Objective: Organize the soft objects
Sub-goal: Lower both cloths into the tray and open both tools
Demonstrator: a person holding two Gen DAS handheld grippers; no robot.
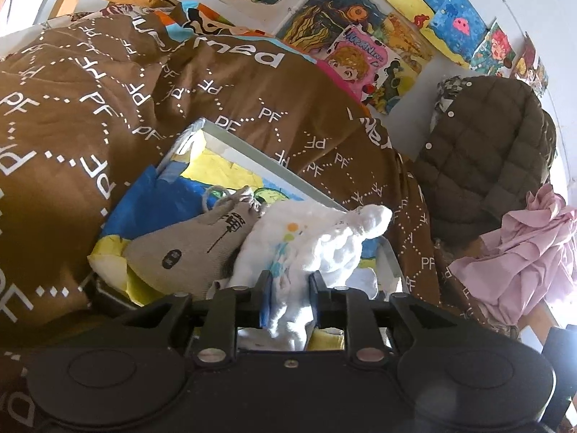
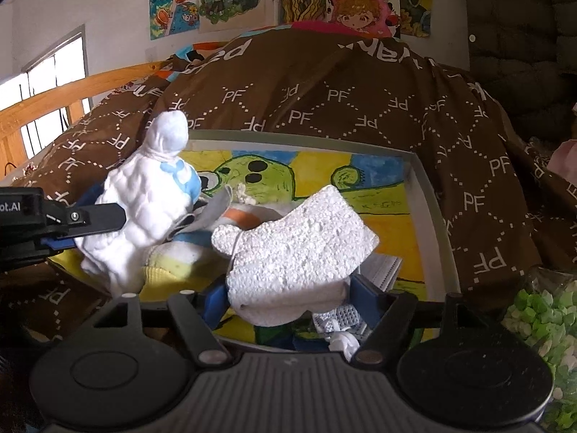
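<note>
White plush toy (image 1: 306,245) is pinched low on its body in the left gripper (image 1: 288,306), jaws narrow, over the painted tray (image 2: 431,195) on the bed. White foam-like soft piece (image 2: 295,249) sits between the widely spread jaws of the right gripper (image 2: 288,299); pad contact cannot be told for sure. Both are judged light and squashy, not fragile. Plush is best held mid-body; foam by its thick lower edge. Grey pouch (image 1: 194,241) lies beside the plush.
</note>
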